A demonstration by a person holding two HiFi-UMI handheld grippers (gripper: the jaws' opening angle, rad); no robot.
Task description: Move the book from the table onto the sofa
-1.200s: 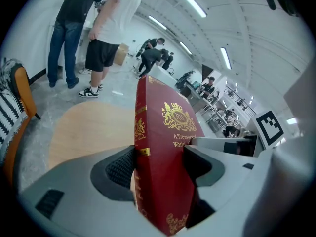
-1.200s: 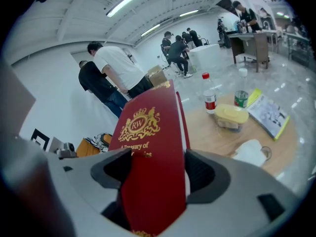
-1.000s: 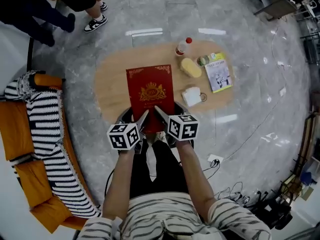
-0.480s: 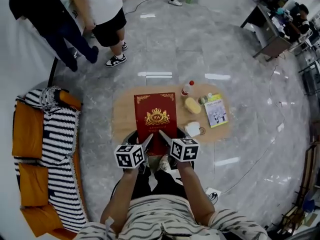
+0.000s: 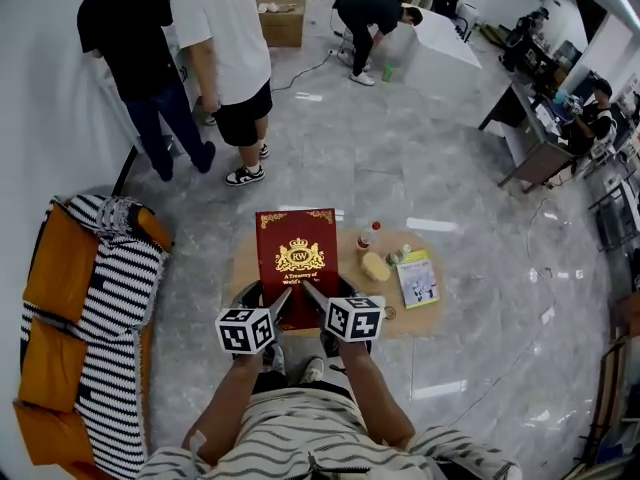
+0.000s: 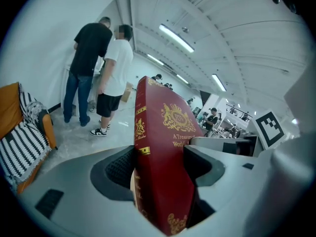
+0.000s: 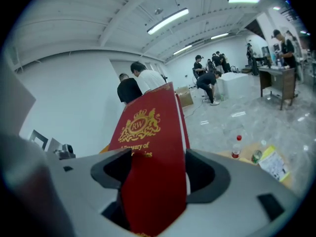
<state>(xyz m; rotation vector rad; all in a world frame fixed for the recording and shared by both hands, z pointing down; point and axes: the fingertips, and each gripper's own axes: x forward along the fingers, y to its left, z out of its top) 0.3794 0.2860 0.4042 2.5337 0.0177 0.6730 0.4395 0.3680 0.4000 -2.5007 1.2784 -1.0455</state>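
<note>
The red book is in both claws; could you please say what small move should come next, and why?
Probably carry the red book left toward the sofa: left claw and right claw both clamp it above the table, and the sofa stands left.

1. Cover of red book, gold crest: monogram "RW".
2. Beneath crest, gold title: "A Treasur… of", ending unclear; next line starting "World", remainder hidden.
3. Spine lettering in gold: not legible.

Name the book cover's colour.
The book is dark red with gold print; head view shows it best.
</note>
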